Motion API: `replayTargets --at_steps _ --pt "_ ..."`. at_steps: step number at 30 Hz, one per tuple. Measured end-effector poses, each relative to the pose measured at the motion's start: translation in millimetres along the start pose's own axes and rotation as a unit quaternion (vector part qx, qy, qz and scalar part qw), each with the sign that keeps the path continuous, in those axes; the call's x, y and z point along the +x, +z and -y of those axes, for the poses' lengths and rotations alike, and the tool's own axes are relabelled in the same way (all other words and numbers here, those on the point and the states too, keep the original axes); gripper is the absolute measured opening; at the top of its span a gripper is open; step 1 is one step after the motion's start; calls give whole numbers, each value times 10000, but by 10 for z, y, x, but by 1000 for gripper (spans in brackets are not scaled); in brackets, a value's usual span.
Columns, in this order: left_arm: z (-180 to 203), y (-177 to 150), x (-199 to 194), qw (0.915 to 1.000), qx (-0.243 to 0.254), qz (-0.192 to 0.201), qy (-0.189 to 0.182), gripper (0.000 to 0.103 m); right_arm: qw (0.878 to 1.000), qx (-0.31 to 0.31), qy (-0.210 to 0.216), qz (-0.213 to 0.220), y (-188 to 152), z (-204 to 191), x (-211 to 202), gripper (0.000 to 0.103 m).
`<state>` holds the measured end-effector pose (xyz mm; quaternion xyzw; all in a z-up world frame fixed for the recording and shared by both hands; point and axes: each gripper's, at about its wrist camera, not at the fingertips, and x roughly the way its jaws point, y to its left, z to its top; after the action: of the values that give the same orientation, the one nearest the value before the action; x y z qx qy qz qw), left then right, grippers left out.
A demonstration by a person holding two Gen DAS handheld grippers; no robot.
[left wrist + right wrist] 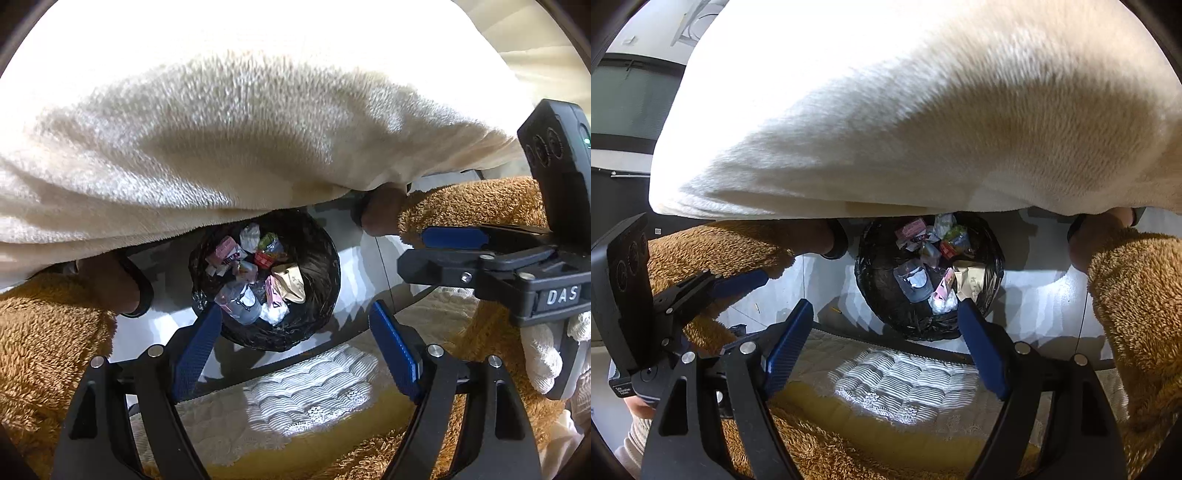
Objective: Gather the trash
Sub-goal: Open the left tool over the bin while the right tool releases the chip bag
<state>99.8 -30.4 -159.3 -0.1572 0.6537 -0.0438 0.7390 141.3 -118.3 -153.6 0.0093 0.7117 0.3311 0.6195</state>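
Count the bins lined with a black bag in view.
1. The bin sits on the pale floor under the hanging white fabric, between the person's brown fleece legs, full of wrappers and a grey cup. More may be hidden behind the fabric.

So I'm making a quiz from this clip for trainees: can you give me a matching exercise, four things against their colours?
Things:
1. bin liner
2. gripper pads
3. fleece sleeve
4. towel

Colours:
a. cream white
b. blue
c. black
d. golden brown

Pairs: 1-c, 2-b, 3-d, 4-a
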Motion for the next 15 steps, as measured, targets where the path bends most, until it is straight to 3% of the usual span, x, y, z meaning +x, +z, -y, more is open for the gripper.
replayTargets --at_steps 5,10,15 --pt "24 -41 -167 9996 70 268 4 81 9992 -137 -144 355 -148 -92 -155 80" --pt "43 -122 -444 9968 87 790 -9 81 9965 -254 -50 793 -306 -162 -364 80" --pt "108 -225 -782 9890 188 1467 -61 81 9859 -539 -210 1572 -474 -269 -720 80"
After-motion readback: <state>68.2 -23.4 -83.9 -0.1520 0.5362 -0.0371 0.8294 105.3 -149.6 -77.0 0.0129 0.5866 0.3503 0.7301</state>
